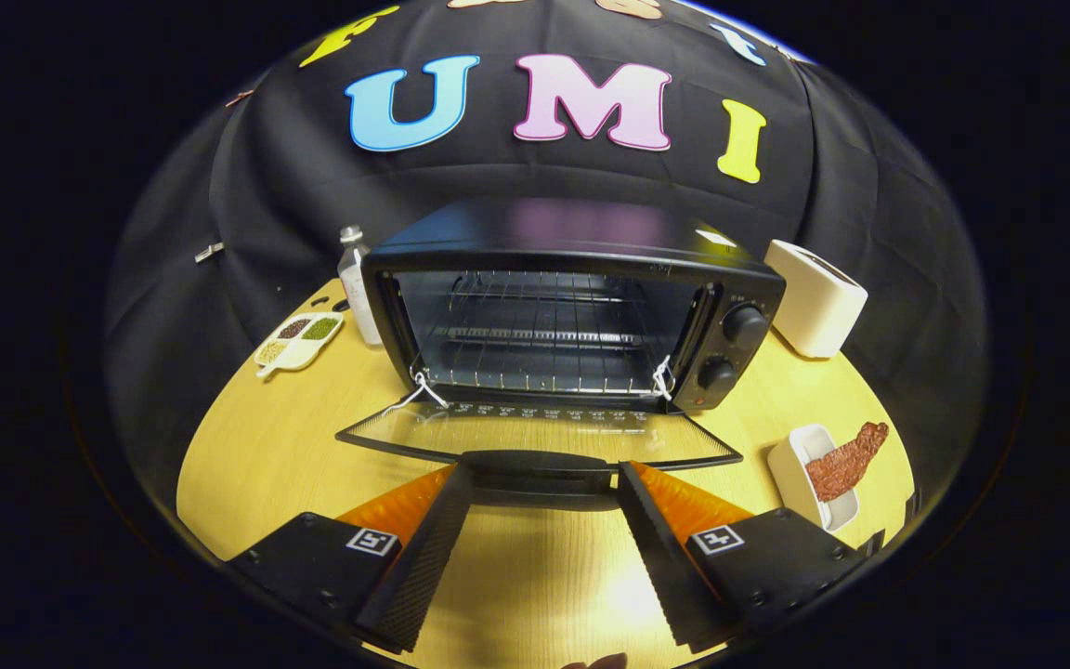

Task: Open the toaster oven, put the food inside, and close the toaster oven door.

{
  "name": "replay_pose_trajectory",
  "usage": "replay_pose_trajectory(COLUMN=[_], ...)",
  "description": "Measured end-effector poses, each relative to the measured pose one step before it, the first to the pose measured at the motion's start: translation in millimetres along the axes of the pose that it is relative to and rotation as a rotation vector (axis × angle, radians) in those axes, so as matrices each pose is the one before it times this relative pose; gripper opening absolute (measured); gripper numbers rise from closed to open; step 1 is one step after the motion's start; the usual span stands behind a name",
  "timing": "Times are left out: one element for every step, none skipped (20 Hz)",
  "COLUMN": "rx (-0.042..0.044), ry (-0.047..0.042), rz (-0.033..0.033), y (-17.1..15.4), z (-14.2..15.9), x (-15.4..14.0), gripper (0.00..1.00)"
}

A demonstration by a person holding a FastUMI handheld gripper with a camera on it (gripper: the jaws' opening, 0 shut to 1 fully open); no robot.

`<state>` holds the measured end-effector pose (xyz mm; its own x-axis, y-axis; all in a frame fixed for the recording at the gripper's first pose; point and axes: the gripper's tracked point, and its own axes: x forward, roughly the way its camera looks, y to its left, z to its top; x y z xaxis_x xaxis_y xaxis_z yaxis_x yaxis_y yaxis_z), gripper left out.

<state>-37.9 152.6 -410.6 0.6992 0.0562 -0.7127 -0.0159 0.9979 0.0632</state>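
A black toaster oven (581,251) stands on the wooden table (256,455), its glass door (535,432) folded down flat toward me. Inside, a bare wire rack (544,372) shows. The door's black handle (540,469) lies just ahead of my gripper (544,474), between the two fingertips but not pressed by them. The fingers stand wide apart, so the gripper is open and holds nothing. The food, a reddish-brown strip of meat (846,460), lies across a small white dish (800,469) to the right of the door, beyond my right finger.
A white toaster (814,297) stands right of the oven. On the oven's left are a clear bottle (356,283) and a white divided tray (298,339) of grains. Two knobs (730,348) sit on the oven's right panel.
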Motion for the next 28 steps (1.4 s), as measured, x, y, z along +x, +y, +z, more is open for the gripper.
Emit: replay_pose_trajectory(rx=[0.00573,0.00351,-0.0018,-0.00731,-0.0133,-0.00275,0.00253,0.00453,0.01048,0.0127,0.01385,0.01102,0.00431,-0.00607,-0.01485,-0.01635,-0.01152,-0.00797,-0.00717,-0.00877,-0.00768,-0.00611,-0.00449,-0.00411,-0.00436,-0.00684,-0.01209,-0.01142], ry=[0.01953,0.01694,0.02558,0.02565,0.02334,0.00487,0.00124,0.00825,0.00834,0.00383,-0.00435,-0.00976,-0.01073,-0.01418,-0.0166,-0.01466,-0.01099,-0.00556,-0.00228,0.00407,0.01143,0.01208,0.01892,0.01777,0.0166,0.01856,0.02524,0.02656], rz=[0.00387,-0.00035,0.00182,-0.00051,-0.00265,0.00545,0.00521,0.00845,0.00983,0.0131,0.01701,0.02351,0.02764,0.02505,0.02889,0.02878,0.03304,0.03012,0.02372,0.01605,0.00809,0.00427,0.00065,-0.0017,-0.00694,-0.01221,-0.01666,-0.0077], y=[0.3,-2.27,-1.72,-2.06,-3.46,-1.08,-2.1,-2.05,-1.69,-0.99,-2.06,-2.07,-1.81,-4.24,-4.07,-2.33,-3.77,-4.46,-7.58,-9.47,-12.45,-15.68,-16.53,-17.13,-18.7,-21.08,-21.1,-17.85], z=[-5.95,-6.74,-7.61,-8.58,-8.03,-4.22,-3.28,-5.21,-3.2,-1.99,2.28,3.66,5.27,5.8,7.15,7.23,6.76,6.74,6.61,4.54,4.0,1.39,1.1,-0.7,-0.47,-1.92,-3.78,-5.28], x=[1.5,0.54,2.35,1.72,-0.33,0.93,-0.25,-1.55,-1.81,-3.1,-3.58,-6.64,-7.81,-10.04,-10.72,-13.1,-12.8,-12.98,-10.97,-11.37,-9.95,-9.68,-8.61,-6.22,-7.31,-4.73,-4.24,-3.45], gripper=[0.98,0.98,0.98,0.98,0.98,0.98,0.98,0.98,0.98,0.98,0.99,0.98,0.99,0.99,0.98,0.98,0.98,0.98,0.99,0.99,0.99,0.99,0.99,0.99,0.99,0.99,0.99,0.99])
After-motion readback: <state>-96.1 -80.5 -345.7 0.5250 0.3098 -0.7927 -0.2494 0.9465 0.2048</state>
